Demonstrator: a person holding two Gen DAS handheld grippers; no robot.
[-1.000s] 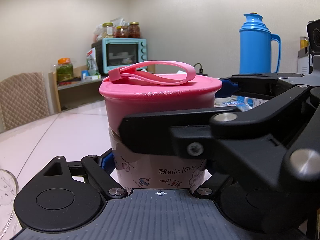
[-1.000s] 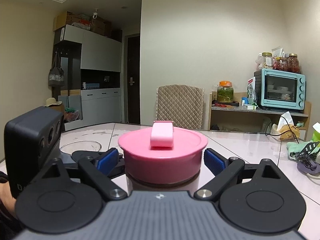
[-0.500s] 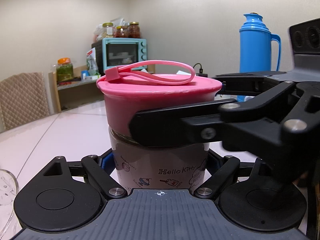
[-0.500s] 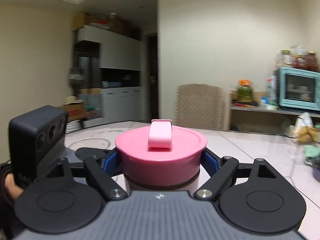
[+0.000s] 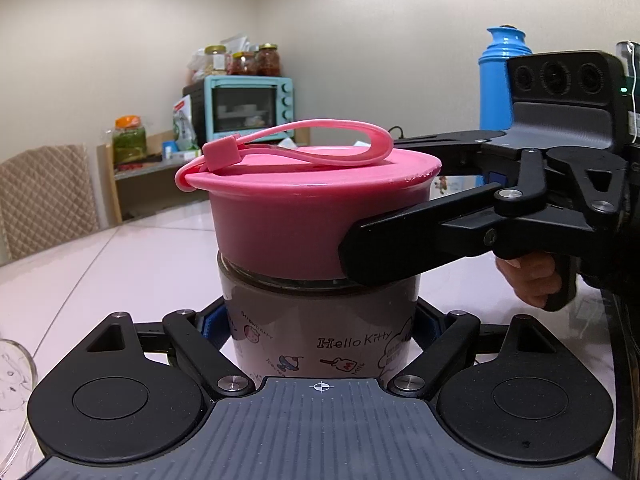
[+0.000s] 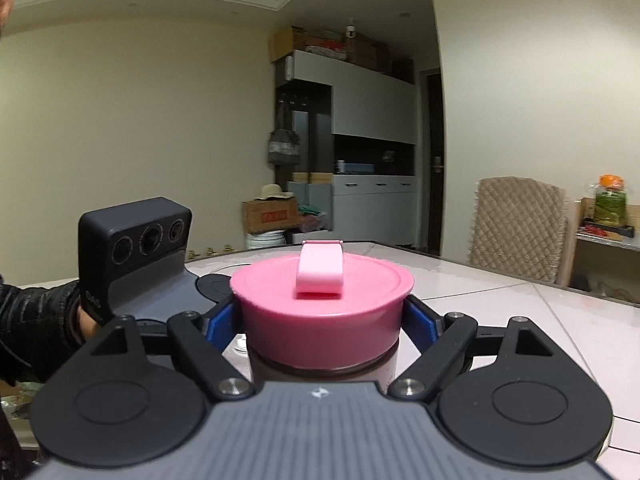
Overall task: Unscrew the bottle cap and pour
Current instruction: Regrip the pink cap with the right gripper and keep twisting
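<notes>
Item: squat glass bottle with printed cartoon sleeve (image 5: 320, 332), standing upright on the pale glossy table (image 5: 120, 264), fitted with a wide pink plastic screw cap (image 5: 308, 216) bearing a soft pink carry loop (image 5: 304, 144) laid across its top. Left gripper (image 5: 320, 328): blue pads pressed to either side of the bottle body below the cap, pinching it firmly. Right gripper (image 6: 322, 320): straddles the cap from the side, blue pads at its flanks; its jaws are opening at this moment with the cap between them, and the pads seem just to touch rather than squeeze, though contact is hard to judge. Handling, as judged: glass body is rigid, smooth and breakable, likely slippery under the sleeve, so hold low and square on the widest part; dark contents show near the neck, so it is probably fairly heavy and apt to slop if tilted early. Cap is stiff with a plain smooth wall, best taken across its full width on the side wall; the loop is floppy and useless for turning. Nearby: clear glass vessel (image 5: 12, 380) at the left edge, presumably the pour target.
</notes>
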